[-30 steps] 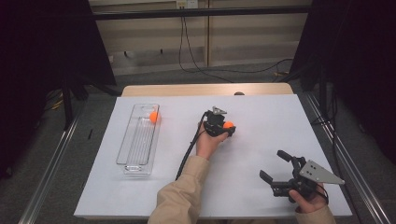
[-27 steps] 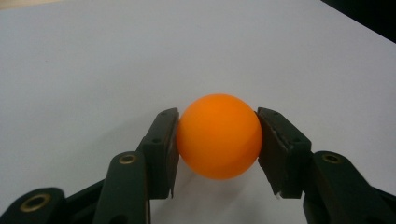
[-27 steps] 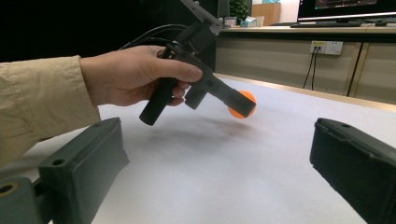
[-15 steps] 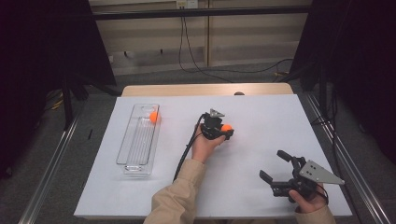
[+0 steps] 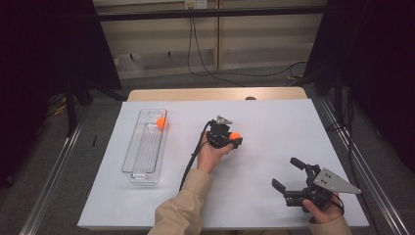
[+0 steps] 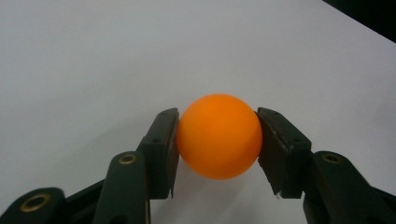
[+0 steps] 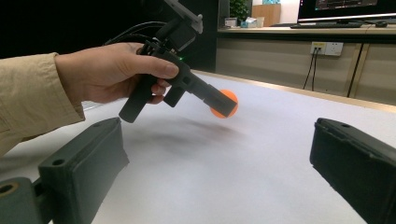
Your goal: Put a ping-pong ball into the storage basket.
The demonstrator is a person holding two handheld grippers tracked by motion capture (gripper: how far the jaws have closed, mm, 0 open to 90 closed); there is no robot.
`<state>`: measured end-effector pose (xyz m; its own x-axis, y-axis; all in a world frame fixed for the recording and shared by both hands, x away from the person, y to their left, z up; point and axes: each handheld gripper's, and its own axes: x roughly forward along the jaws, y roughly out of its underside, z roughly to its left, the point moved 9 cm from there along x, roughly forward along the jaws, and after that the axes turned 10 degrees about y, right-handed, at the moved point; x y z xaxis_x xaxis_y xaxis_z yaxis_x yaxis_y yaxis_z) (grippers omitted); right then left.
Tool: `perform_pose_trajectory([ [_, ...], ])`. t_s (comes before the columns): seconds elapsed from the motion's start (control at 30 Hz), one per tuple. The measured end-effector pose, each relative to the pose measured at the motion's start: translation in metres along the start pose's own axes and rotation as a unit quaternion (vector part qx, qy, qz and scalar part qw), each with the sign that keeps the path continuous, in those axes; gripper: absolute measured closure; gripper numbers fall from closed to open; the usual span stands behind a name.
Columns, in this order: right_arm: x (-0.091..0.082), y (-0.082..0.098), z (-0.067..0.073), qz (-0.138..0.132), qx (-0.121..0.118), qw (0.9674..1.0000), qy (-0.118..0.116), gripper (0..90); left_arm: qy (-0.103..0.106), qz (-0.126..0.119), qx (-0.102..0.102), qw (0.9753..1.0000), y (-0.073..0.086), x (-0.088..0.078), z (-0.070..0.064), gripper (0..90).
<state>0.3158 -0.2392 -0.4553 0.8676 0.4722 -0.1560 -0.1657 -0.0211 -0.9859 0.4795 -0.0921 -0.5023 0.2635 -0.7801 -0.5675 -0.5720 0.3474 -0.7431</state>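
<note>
Orange ball sits clamped between the two black jaws of the left gripper, held just above the white table near its middle. Right gripper rests near the table's front right corner, well apart from the ball, its jaws spread wide with nothing between them. Another orange ball lies at the far end of a clear tray to the left.

A white table stands on grey floor, cables trailing along the beige wall.
</note>
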Motion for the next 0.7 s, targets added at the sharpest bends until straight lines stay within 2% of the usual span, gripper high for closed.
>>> perform_pose_trajectory([
  [0.33,0.0,0.0,0.0,-0.001,-0.001,1.0,-0.001,2.6,0.004,0.005,0.003,1.0,0.003,-0.008,-0.001,50.9],
  [0.7,0.0,0.0,0.0,0.0,-0.002,1.0,-0.001,2.6,0.009,0.009,-0.003,0.9999,0.009,-0.016,0.001,50.9],
])
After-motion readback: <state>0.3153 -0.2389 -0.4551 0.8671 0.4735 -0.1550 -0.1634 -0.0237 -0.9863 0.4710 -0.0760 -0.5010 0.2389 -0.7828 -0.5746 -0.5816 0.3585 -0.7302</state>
